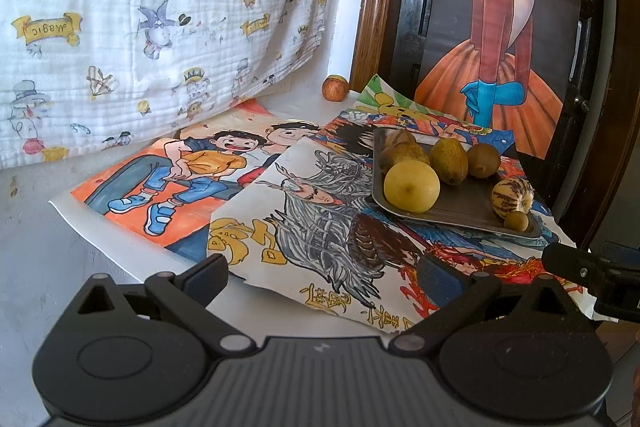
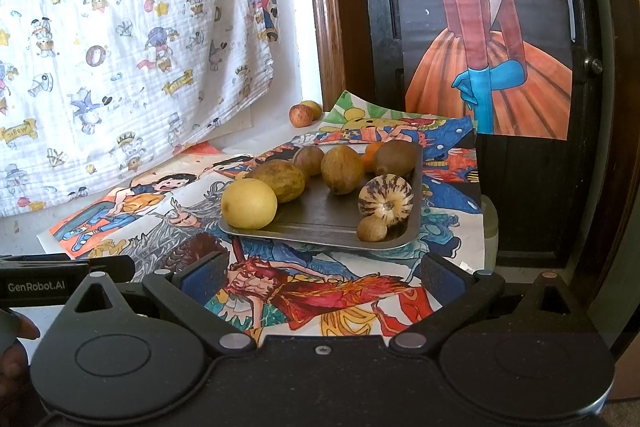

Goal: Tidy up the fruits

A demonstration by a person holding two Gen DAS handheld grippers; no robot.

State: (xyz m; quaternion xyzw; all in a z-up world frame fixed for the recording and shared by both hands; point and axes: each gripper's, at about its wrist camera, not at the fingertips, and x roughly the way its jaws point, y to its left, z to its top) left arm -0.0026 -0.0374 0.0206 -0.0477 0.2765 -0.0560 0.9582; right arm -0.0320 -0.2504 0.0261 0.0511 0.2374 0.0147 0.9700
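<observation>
Your left gripper hangs low over the table with its jaws spread wide and nothing between them; the paper drawings lie under the gap. Your right gripper is just the same: jaws wide apart, empty, hovering over the red and orange part of the drawings.

From the left wrist view the metal tray sits at about one o'clock, resting on the drawings. On it, the round yellow fruit lies at the near left corner, touching the rim. Behind it are brownish-green oval fruits, close together. The striped fruit sits at the tray's right end with a small brown fruit touching it at the front.

From the right wrist view the tray is at twelve o'clock, and an orange fruit peeks out at the back, mostly hidden behind a brown one.

Off the tray, a small red apple rests on the table at twelve o'clock, by the wooden door frame. In the right view there seems to be a yellowish fruit just behind that apple, though it is partly covered.
</observation>
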